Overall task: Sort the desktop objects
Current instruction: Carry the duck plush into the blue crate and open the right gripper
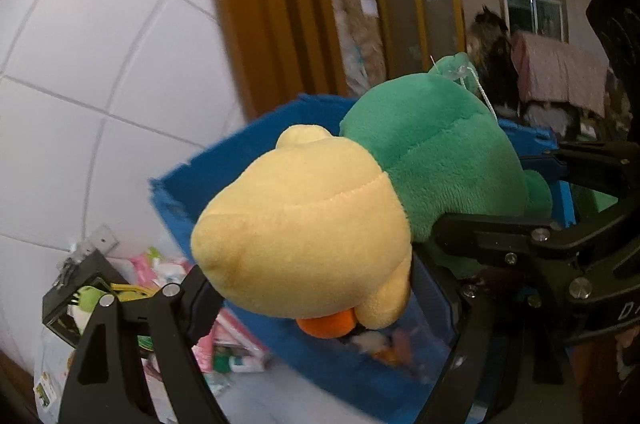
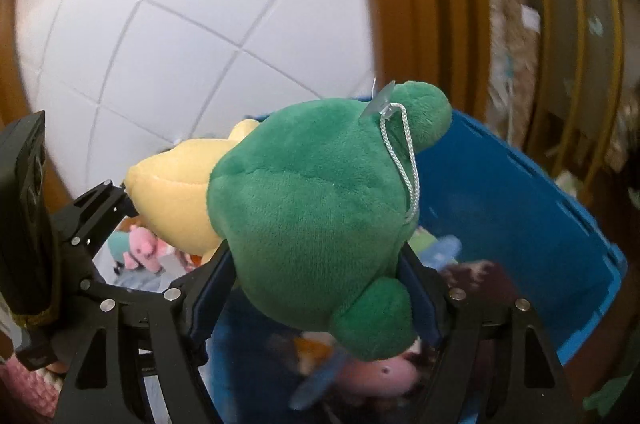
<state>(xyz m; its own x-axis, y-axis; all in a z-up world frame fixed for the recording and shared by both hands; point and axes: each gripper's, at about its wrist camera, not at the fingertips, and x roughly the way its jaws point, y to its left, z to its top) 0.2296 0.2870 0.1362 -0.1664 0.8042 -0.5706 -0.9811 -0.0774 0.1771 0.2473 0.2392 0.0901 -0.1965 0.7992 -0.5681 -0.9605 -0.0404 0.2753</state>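
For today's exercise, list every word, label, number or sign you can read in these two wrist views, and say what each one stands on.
"D": a pale letter, cut off by the frame edge, on the black body of the right gripper in the left wrist view.
Print on the packets beside the blue bin: too blurred to read.
Plush toy: no readable tag or lettering.

Black angular grippers [image 1: 316, 284], silver screws, dark blue pads [image 2: 208, 304]

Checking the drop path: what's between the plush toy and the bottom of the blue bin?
Right wrist view: beneath the plush toy, the blue bin already holds other soft toys, one of them pink.
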